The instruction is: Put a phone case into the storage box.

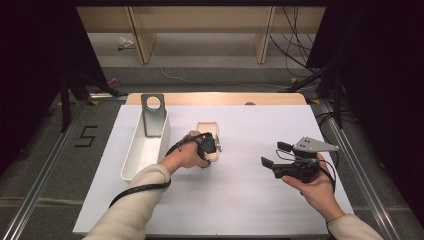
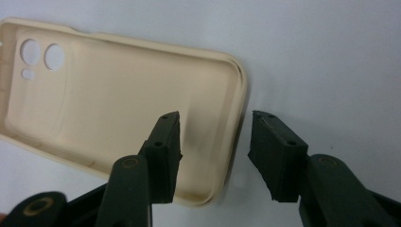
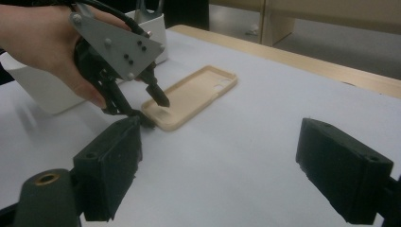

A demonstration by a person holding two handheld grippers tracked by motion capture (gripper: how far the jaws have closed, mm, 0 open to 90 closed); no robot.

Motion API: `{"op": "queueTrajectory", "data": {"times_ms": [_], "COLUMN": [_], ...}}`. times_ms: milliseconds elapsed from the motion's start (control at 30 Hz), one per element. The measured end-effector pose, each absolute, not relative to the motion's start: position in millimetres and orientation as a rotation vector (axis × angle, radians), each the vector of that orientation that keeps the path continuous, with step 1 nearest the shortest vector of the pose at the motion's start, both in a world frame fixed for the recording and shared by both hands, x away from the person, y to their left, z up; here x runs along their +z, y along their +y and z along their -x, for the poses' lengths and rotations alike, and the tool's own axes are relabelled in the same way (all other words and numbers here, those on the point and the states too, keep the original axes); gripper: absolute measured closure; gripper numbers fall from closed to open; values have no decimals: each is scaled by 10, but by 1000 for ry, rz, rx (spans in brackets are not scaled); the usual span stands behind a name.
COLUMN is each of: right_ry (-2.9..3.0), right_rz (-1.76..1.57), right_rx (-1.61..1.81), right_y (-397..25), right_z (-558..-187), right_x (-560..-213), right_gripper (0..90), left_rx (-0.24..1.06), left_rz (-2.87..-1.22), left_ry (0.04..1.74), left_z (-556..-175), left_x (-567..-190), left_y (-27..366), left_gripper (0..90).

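A beige phone case (image 1: 206, 126) lies hollow side up on the white table cover, near the middle. My left gripper (image 1: 214, 149) is down at the case's near short end. In the left gripper view the case (image 2: 94, 94) shows its camera holes, and my left gripper (image 2: 215, 142) is open, one jaw inside the case and the other outside its end wall. The right gripper view shows the left gripper (image 3: 152, 108) at that end of the case (image 3: 198, 90). My right gripper (image 1: 275, 154) is held open at the right, apart from the case, and in its own view (image 3: 217, 165) nothing lies between the jaws.
A long white bin (image 1: 131, 145) stands left of the case, with an upright grey metal bracket (image 1: 153, 114) at its far end. The bin (image 3: 42, 90) sits just behind the left hand. A wooden table edge (image 1: 215, 98) runs along the back.
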State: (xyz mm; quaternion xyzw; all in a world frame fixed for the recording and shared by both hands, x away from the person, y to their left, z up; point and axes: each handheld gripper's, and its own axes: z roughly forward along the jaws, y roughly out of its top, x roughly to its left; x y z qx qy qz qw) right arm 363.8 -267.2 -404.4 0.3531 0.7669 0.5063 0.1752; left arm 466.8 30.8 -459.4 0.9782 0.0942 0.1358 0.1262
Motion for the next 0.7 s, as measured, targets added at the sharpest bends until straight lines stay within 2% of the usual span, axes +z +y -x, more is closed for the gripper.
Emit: {"op": "queueTrajectory", "data": {"times_ms": [333, 700], "right_ry": [2171, 2170], "right_rz": [-1001, -1002], "right_rx": [1438, 1439], "right_y": [-2671, -2674], "right_z": [-3636, -3637], "right_x": [-4044, -4043], "right_gripper": [161, 161], "left_rx": [348, 251], "left_rz": [-2867, -2865], "left_ry": [232, 278], "left_z": [-4665, -4710], "left_x": [-4591, -4587], "left_y": [289, 300], "left_gripper": [647, 719]}}
